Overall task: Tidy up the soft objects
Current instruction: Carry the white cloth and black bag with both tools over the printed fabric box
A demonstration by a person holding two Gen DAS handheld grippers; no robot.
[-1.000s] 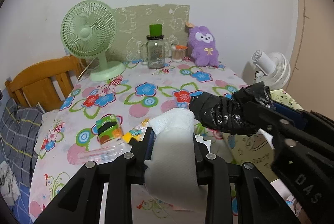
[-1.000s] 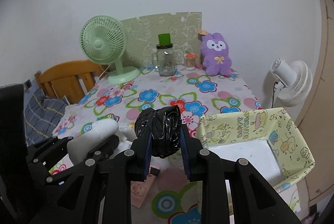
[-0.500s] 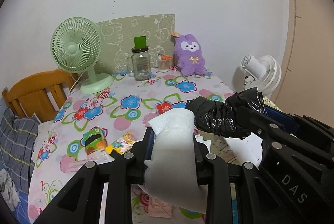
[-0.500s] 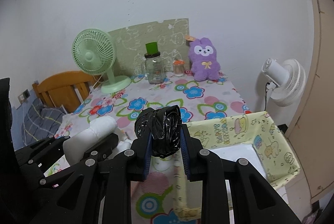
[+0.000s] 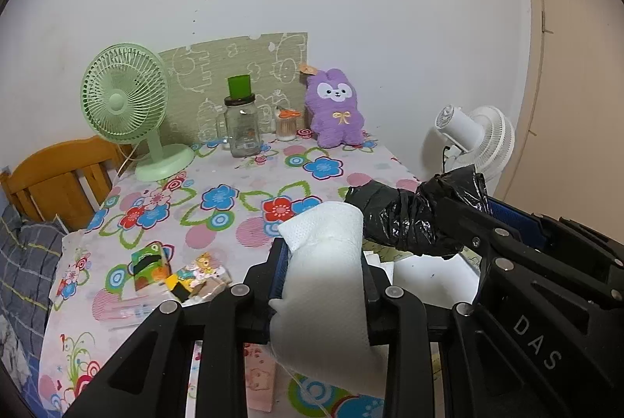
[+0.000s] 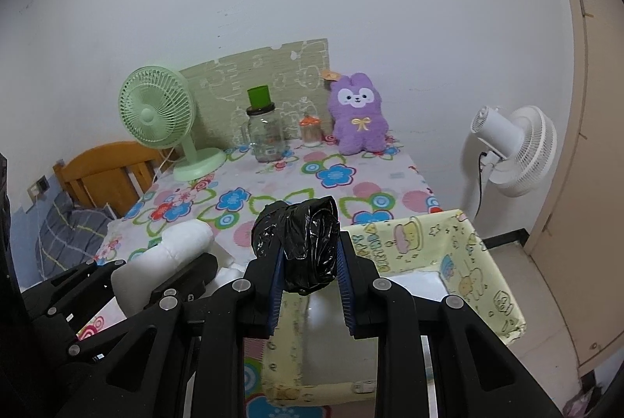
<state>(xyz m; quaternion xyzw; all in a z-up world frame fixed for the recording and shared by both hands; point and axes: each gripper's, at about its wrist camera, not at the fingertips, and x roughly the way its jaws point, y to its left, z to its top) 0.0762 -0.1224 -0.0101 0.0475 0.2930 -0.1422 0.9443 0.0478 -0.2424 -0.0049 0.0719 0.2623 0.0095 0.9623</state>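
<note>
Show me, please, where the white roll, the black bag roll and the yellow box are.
white roll [image 5: 323, 262], left wrist view, its front face.
black bag roll [image 6: 308, 246], right wrist view, its crinkled front.
yellow box [image 6: 464, 262], right wrist view, its right wall.

Plush toy [image 6: 358, 114] right of jar [image 6: 267, 136]

Your left gripper [image 5: 321, 262] points forward and somewhat downward, its two black fingers closed against the sides of a white soft roll [image 5: 323, 285] that stands up between the blue pads. Your right gripper [image 6: 310, 258] sits just beside it on the right, angled the same way, its jaws pressed tight on a crumpled black plastic bundle [image 6: 300, 242]. Both grippers are raised above the surface, side by side and near each other without touching. Your hands themselves are out of view behind the cameras.
</note>
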